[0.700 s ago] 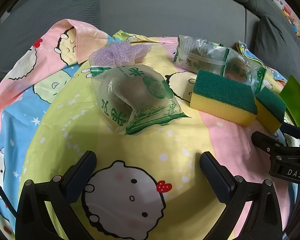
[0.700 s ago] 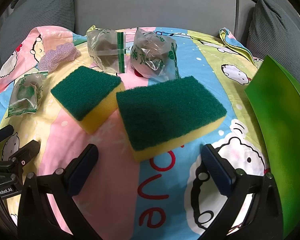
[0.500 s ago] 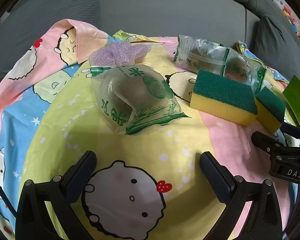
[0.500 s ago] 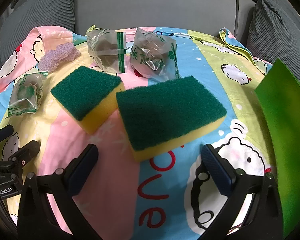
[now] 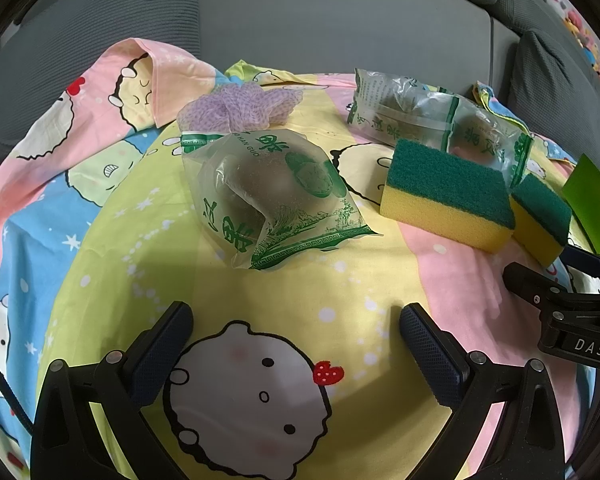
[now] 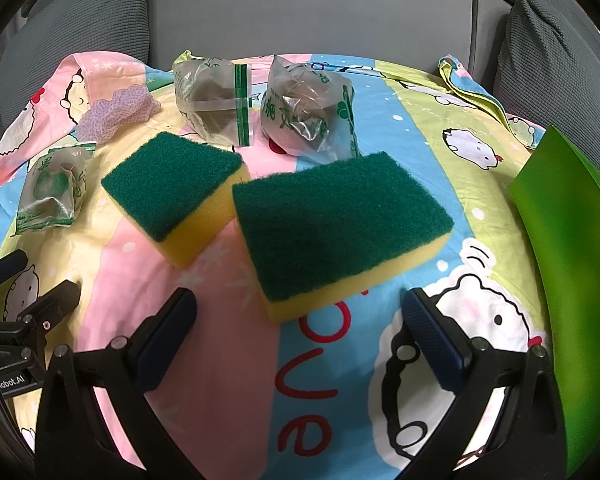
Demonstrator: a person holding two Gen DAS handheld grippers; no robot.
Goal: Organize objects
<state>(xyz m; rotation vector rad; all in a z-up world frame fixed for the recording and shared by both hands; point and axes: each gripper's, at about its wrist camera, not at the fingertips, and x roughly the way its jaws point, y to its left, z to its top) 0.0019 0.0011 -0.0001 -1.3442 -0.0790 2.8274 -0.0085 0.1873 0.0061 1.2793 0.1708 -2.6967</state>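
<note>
On a cartoon-print sheet lie two green-and-yellow sponges, three clear packets with green print and a lilac mesh puff. My left gripper (image 5: 296, 326) is open and empty, a short way in front of the nearest packet (image 5: 272, 196); the puff (image 5: 240, 106) sits behind it. The right gripper (image 6: 298, 308) is open too, with the near edge of the larger sponge (image 6: 336, 220) just ahead of its fingertips. The second sponge (image 6: 176, 190) lies left of that one, and two packets (image 6: 214, 102) (image 6: 308, 110) rest behind. A third packet (image 6: 54, 190) is at the far left.
A bright green sheet or board (image 6: 568, 240) stands at the right edge. Grey sofa cushions (image 6: 308, 8) ring the sheet at the back and sides. Each gripper shows at the edge of the other's view, e.g. the right one (image 5: 564, 312).
The green board at the right has drawn back toward the right edge in both views. Neither gripper nor any object on the sheet has moved.
</note>
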